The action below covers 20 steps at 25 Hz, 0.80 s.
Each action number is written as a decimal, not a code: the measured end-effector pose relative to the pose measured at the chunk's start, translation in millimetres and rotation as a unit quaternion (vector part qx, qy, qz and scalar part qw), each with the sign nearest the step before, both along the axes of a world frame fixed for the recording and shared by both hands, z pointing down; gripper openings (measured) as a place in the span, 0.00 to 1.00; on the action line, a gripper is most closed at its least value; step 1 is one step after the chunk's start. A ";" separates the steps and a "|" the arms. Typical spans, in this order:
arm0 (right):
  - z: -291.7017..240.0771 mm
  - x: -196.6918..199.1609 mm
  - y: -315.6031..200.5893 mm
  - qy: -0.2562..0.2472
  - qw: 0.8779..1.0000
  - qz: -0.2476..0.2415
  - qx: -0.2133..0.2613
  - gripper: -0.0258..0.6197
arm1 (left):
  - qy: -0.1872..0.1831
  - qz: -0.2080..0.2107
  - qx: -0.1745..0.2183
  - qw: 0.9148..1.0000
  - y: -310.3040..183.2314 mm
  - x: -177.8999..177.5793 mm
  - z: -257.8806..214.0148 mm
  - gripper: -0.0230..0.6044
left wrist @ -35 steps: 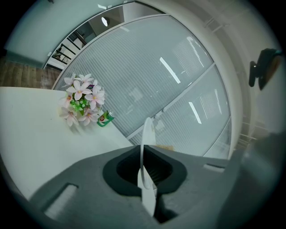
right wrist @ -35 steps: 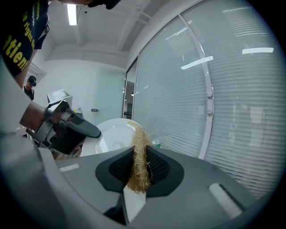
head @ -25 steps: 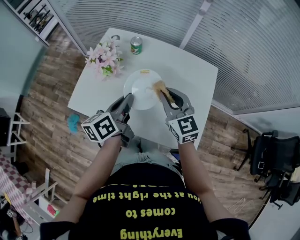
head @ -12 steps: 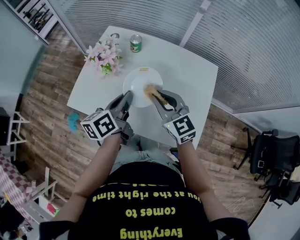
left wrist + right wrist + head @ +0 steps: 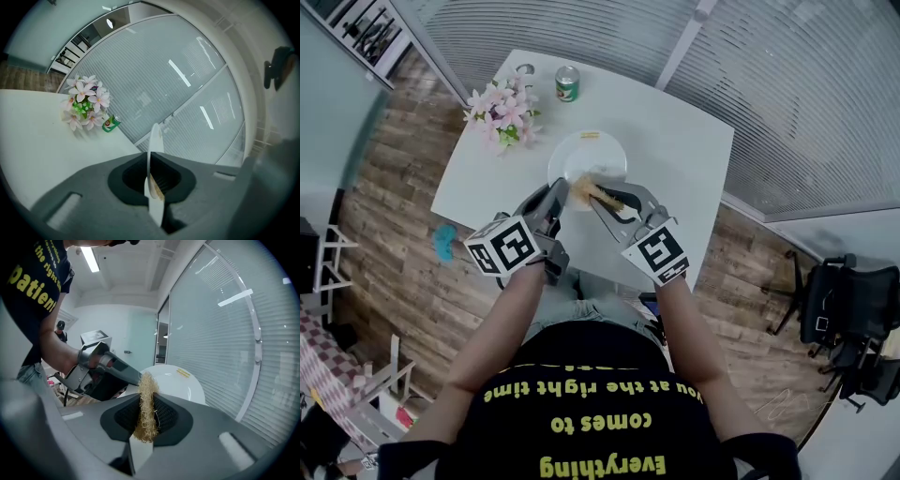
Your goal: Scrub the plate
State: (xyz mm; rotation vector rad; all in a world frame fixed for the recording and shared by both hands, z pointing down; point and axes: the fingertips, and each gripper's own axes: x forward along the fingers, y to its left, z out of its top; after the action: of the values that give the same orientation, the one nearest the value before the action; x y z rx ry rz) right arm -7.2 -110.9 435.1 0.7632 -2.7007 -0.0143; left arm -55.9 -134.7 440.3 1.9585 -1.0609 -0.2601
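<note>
Here, round white plate (image 5: 592, 155), fibrous tan scrubber (image 5: 146, 408)

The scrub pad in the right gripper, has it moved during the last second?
Yes. Judged against the green can, the scrub pad has moved left, from well right of the can to almost in line with it, at the near rim of the plate.

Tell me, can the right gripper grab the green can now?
Probably not: the right gripper is shut on the scrubber, and the green can stands at the far edge of the table, beyond the plate.
</note>
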 end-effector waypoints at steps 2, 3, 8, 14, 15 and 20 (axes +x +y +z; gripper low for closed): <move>1.1 -5.7 5.3 0.013 1.000 -0.022 0.003 0.12 | 0.000 0.003 0.000 1.000 -0.7 3.4 -0.1 0.05; 1.2 -7.5 7.0 0.017 0.999 -0.031 0.002 0.13 | 0.000 0.003 0.000 1.000 -1.1 4.6 -0.4 0.05; 1.2 -8.2 9.5 0.021 0.998 -0.054 -0.005 0.12 | 0.000 0.003 0.000 1.000 -2.5 6.7 0.0 0.05; 1.7 -2.1 5.6 0.027 0.999 -0.040 -0.003 0.12 | 0.002 0.006 0.002 1.000 -2.2 7.6 -2.8 0.05; 2.2 0.2 4.1 0.028 0.999 -0.034 -0.003 0.12 | 0.002 0.005 0.003 1.000 -2.3 7.1 -2.7 0.05; 4.5 15.9 -5.4 0.028 1.000 -0.004 -0.006 0.12 | 0.003 0.003 0.003 1.000 -1.8 4.4 -1.9 0.05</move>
State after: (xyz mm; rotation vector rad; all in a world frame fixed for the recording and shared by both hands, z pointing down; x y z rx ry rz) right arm 8.7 -116.2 439.6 0.7377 -2.6489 -0.0216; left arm -51.5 -136.5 438.4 1.9654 -1.0514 -0.2667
